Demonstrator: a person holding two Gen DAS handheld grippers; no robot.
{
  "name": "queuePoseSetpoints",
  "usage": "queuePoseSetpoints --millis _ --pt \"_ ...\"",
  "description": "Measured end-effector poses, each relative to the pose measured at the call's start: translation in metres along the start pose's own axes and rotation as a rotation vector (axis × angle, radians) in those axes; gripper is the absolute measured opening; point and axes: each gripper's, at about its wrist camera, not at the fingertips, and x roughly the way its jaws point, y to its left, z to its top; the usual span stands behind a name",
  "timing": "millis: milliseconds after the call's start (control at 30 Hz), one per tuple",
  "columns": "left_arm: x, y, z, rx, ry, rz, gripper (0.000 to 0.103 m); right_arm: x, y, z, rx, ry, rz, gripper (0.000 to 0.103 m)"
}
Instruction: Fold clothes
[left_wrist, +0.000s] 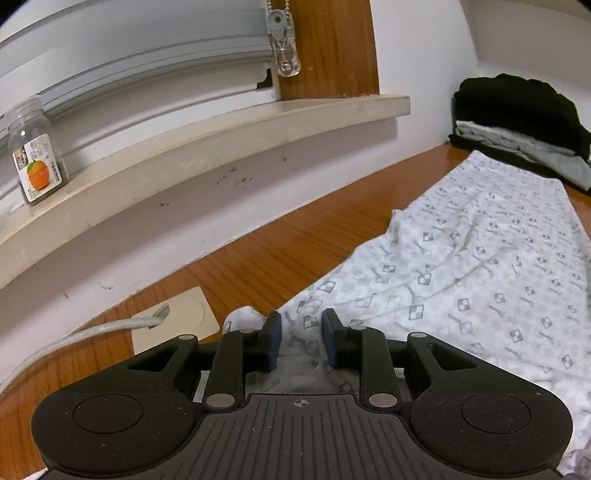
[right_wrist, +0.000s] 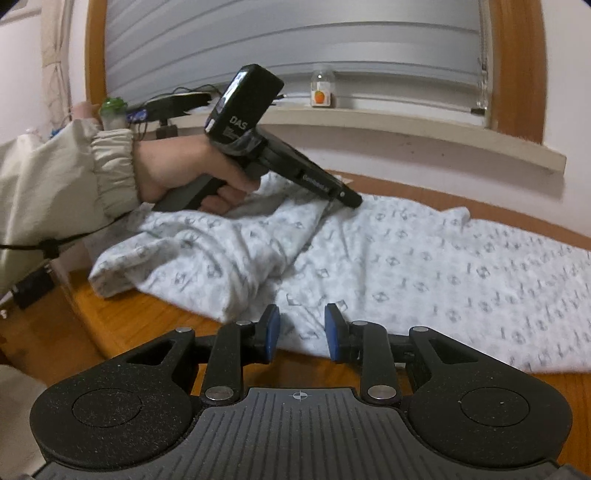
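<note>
Left gripper (left_wrist: 301, 338) seems closed on a fold of the patterned garment (left_wrist: 461, 266) on the tabletop (left_wrist: 280, 254), right gripper (right_wrist: 301, 334) is part-open and empty, so lifting one-sided may slip or bunch the cloth.

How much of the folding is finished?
Done: a folded stack of clothes sits at the table's far end. In hand: the patterned garment has one end flopped over, with the left gripper on it. Left: the rest lies spread flat.
</note>
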Motion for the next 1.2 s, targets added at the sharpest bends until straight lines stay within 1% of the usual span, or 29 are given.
queuePoseSetpoints --millis 133,200,233,300,367,467,500,600,767,800,833,867,967,1000,1033,1067,1133,1200 --pt "0.001 -0.001 0.0 0.014 -0.003 0.009 0.028 -0.011 0.0 -0.002 -0.004 0.006 0.002 0.028" --pt "0.001 -0.001 0.0 0.019 -0.004 0.011 0.028 -0.017 -0.007 0.0 0.004 -0.001 0.011 0.028" --pt "0.002 -0.001 0.0 0.02 -0.004 0.012 0.028 -0.021 -0.015 0.001 0.017 -0.01 -0.006 0.028" --pt "0.002 -0.002 0.0 0.025 -0.005 0.014 0.028 -0.029 -0.037 0.005 0.059 -0.029 -0.069 0.029" --pt "0.002 -0.002 -0.001 0.029 -0.006 0.018 0.028 -0.034 -0.07 0.012 0.132 -0.043 -0.135 0.029" --pt "0.002 -0.004 -0.001 0.037 -0.009 0.025 0.03 -0.031 -0.113 0.015 0.189 -0.008 -0.259 0.03" --pt "0.002 -0.004 -0.001 0.039 -0.009 0.028 0.03 -0.031 -0.123 0.014 0.199 0.006 -0.288 0.03" --pt "0.001 -0.005 -0.002 0.046 -0.011 0.031 0.03 -0.036 -0.141 0.003 0.211 0.037 -0.336 0.03" --pt "0.0 -0.002 -0.003 0.036 -0.01 0.014 0.031 -0.061 -0.154 -0.019 0.208 0.021 -0.376 0.03" --pt "0.0 -0.001 -0.003 0.033 -0.01 0.011 0.033 -0.064 -0.156 -0.022 0.209 0.017 -0.381 0.03" --pt "0.0 0.0 -0.003 0.031 -0.011 0.01 0.04 -0.066 -0.159 -0.024 0.214 0.012 -0.385 0.03" --pt "0.0 0.0 -0.003 0.031 -0.011 0.013 0.044 -0.067 -0.161 -0.025 0.223 0.008 -0.385 0.03" --pt "0.001 -0.001 -0.001 0.032 -0.006 0.016 0.045 -0.07 -0.166 -0.022 0.248 -0.003 -0.364 0.031" --pt "0.001 -0.002 0.0 0.034 -0.001 0.016 0.045 -0.072 -0.169 -0.021 0.265 -0.01 -0.368 0.032" --pt "0.001 -0.004 0.001 0.038 0.004 0.017 0.046 -0.076 -0.177 -0.02 0.285 -0.021 -0.397 0.037" --pt "0.0 -0.007 0.003 0.043 0.006 0.015 0.054 -0.08 -0.186 -0.019 0.305 -0.033 -0.436 0.042" --pt "-0.001 -0.014 0.005 0.056 0.003 0.013 0.061 -0.086 -0.211 -0.021 0.363 -0.045 -0.517 0.047" --pt "-0.002 -0.02 0.006 0.066 -0.003 0.013 0.061 -0.088 -0.239 -0.023 0.413 -0.037 -0.593 0.047"
